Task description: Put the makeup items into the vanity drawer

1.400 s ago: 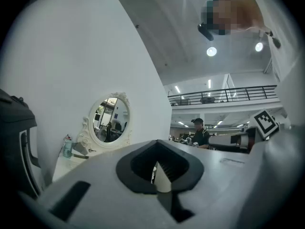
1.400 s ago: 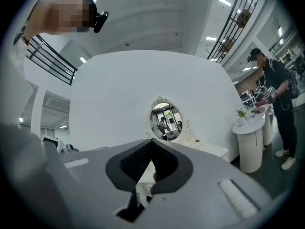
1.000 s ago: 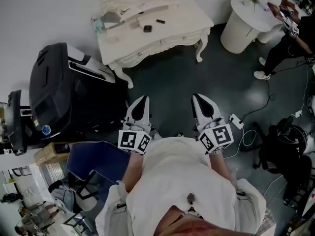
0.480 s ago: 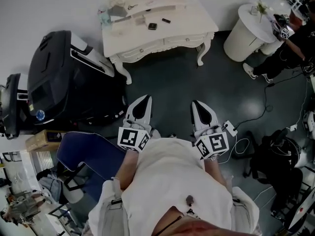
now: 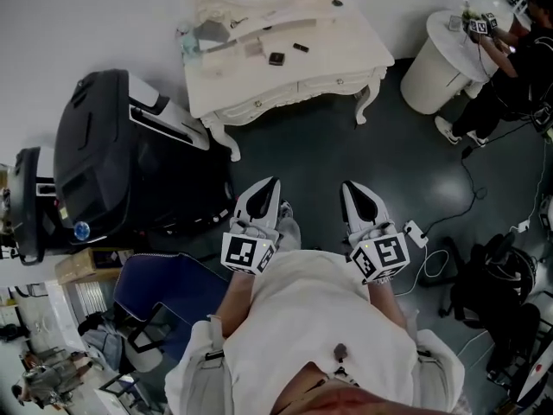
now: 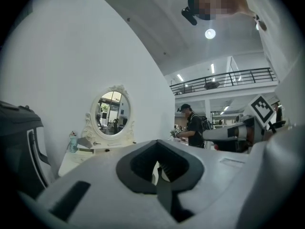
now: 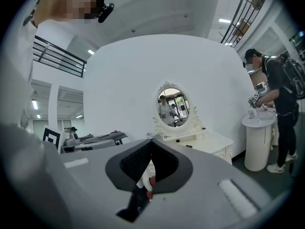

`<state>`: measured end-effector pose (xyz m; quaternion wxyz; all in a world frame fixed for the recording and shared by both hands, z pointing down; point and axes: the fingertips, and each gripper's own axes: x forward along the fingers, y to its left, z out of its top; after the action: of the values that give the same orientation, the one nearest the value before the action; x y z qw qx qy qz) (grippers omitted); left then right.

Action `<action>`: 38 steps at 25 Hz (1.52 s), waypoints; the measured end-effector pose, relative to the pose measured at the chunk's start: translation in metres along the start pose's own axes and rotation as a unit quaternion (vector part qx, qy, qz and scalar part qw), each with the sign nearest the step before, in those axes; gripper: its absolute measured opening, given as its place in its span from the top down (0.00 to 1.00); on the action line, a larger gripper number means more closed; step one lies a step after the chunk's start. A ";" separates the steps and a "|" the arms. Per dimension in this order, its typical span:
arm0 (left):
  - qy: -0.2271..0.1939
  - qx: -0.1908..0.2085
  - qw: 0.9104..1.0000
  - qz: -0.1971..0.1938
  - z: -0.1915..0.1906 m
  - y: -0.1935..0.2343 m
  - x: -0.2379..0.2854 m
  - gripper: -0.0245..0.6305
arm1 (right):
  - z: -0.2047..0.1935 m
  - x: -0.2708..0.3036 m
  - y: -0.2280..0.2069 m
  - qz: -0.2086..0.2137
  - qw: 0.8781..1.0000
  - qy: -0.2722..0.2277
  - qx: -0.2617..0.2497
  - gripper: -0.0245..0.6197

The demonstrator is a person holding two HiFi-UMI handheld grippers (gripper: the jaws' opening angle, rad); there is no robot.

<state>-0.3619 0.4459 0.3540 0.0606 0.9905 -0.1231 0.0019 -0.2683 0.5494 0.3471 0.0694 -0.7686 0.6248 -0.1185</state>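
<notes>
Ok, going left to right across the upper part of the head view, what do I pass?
Big black machine → white vanity → round white stand → person in black.

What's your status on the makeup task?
Left gripper and right gripper: jaws shut, well short of vanity. Makeup items on its top, drawer shut. Black machine left of vanity, not between.
</notes>
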 end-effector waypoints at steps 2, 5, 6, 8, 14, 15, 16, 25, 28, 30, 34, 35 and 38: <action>-0.009 -0.021 1.000 -0.014 0.005 0.018 0.013 0.95 | 0.007 0.025 0.001 0.002 1.000 0.001 -0.002 0.95; -0.010 -0.032 0.999 -0.031 0.015 0.044 0.039 0.95 | 0.023 0.058 0.007 0.025 1.000 -0.010 -0.012 0.95; -0.014 -0.035 0.999 -0.036 0.020 0.051 0.047 0.95 | 0.028 0.069 0.007 0.032 0.999 -0.014 -0.015 0.95; -0.023 -0.039 0.998 -0.048 0.029 0.066 0.062 0.95 | 0.035 0.091 0.005 0.035 0.999 -0.018 -0.014 0.95; -0.016 -0.015 0.998 -0.054 0.040 0.117 0.099 0.95 | 0.045 0.150 -0.003 0.021 1.000 -0.022 0.002 0.95; -0.015 -0.007 0.998 -0.054 0.043 0.127 0.104 0.95 | 0.045 0.161 -0.003 0.019 1.000 -0.021 0.001 0.95; -0.015 -0.003 0.999 -0.052 0.046 0.138 0.106 0.95 | 0.044 0.172 -0.001 0.020 1.000 -0.019 0.002 0.95; -0.024 -0.044 0.999 0.013 0.045 0.223 0.099 0.95 | 0.043 0.261 0.024 0.058 0.998 -0.001 0.013 0.95; -0.025 -0.052 0.998 0.028 0.042 0.240 0.101 0.95 | 0.042 0.279 0.028 0.066 0.998 0.006 0.012 0.95; -0.027 -0.053 0.998 0.032 0.042 0.245 0.107 0.95 | 0.043 0.288 0.024 0.067 0.998 0.009 0.013 0.95; -0.028 -0.052 0.998 0.031 0.043 0.247 0.125 0.95 | 0.045 0.299 0.010 0.067 0.998 0.015 0.009 0.95; -0.028 -0.052 0.998 0.034 0.043 0.248 0.131 0.95 | 0.045 0.302 0.004 0.066 0.998 0.017 0.008 0.95; -0.027 -0.057 0.997 0.049 0.040 0.250 0.151 0.95 | 0.047 0.312 -0.017 0.063 0.998 0.022 0.006 0.95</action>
<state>-0.2774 0.1633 0.3468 0.1133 0.9780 -0.1729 -0.0290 -0.1798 0.2463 0.3355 0.0675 -0.7247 0.6725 -0.1342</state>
